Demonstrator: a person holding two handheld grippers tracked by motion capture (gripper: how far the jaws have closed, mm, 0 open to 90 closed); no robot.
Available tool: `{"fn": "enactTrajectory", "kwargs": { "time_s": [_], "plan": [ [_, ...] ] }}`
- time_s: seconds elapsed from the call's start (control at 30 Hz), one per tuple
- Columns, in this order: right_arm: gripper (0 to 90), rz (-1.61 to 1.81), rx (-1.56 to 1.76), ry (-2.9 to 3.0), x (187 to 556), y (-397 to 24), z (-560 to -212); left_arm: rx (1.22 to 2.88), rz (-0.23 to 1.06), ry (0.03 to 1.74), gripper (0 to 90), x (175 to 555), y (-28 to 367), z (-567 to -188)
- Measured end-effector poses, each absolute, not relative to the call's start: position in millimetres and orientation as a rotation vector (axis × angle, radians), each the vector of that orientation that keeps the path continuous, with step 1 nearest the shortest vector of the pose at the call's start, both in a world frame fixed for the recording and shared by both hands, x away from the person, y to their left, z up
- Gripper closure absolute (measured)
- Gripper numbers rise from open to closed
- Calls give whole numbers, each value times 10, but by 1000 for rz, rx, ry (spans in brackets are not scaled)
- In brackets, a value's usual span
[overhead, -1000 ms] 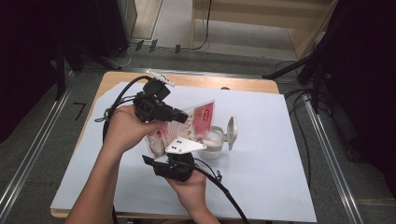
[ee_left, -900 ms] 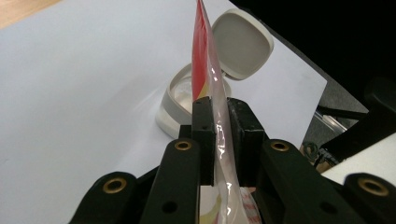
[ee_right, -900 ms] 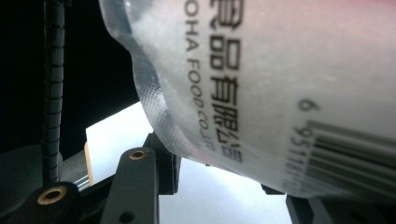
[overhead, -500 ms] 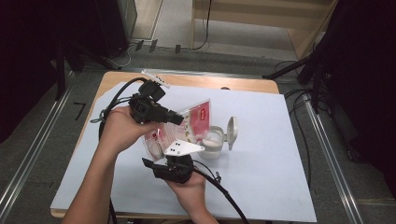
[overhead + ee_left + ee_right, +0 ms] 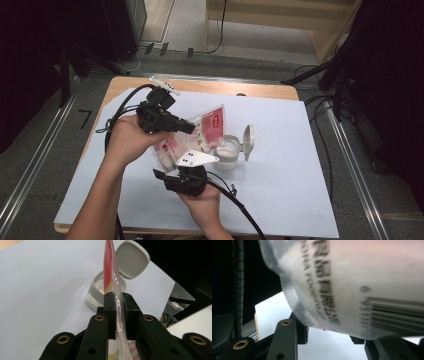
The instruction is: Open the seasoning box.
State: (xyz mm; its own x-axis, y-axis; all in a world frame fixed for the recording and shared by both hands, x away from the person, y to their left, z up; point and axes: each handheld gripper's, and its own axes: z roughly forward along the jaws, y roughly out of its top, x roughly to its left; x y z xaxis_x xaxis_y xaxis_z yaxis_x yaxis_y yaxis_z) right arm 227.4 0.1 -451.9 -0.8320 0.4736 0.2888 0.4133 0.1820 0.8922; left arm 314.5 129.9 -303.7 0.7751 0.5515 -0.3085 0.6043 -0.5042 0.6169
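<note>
Bags: one see-through bag (image 5: 207, 131) with red print, held up tilted near the middle of the table (image 5: 300, 200), its low end over the tub
Tubs: one white tub (image 5: 231, 154), at 3 o'clock from the bag, lid (image 5: 248, 141) flipped open, something white inside
Left gripper (image 5: 187, 127): jaws pinched tight on the bag's flat edge
Right gripper (image 5: 192, 160): jaws on both sides of the bag's puffy part, at 6 o'clock; I cannot tell if they squeeze it

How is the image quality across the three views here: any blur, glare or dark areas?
High view: evenly lit table, surroundings fall into black, picture soft. Left gripper view: pouch edge carries a bright glare streak; open-lidded white container behind is slightly soft. Right gripper view: pouch too close, print and barcode blurred, left side dark.
</note>
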Motion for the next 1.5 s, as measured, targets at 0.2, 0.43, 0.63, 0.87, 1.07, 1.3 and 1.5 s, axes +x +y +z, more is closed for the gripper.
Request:
{"fn": "enactTrajectory", "kwargs": {
  "time_s": [0.2,0.43,0.63,0.87,1.07,1.3,1.5],
  "plan": [
    [603,1781,940,2334,2334,-103,-4499,2179,-93,835,842,3113,1369,-2967],
    [602,1806,1009,2293,2403,-229,-4501,2151,-117,805,841,3104,1412,-2946],
    [603,1787,1008,2273,2408,-274,-4481,2139,-113,799,841,3098,1442,-2937],
    [601,1747,1009,2264,2413,-302,-4468,2143,-109,788,842,3102,1465,-2941],
    [593,1745,1036,2247,2421,-326,-4454,2134,-118,768,841,3094,1510,-2937],
    [593,1722,1066,2244,2438,-362,-4464,2127,-132,754,841,3078,1548,-2952],
    [592,1721,1105,2210,2472,-460,-4451,2112,-126,714,842,3065,1574,-2943]
  ]
}}
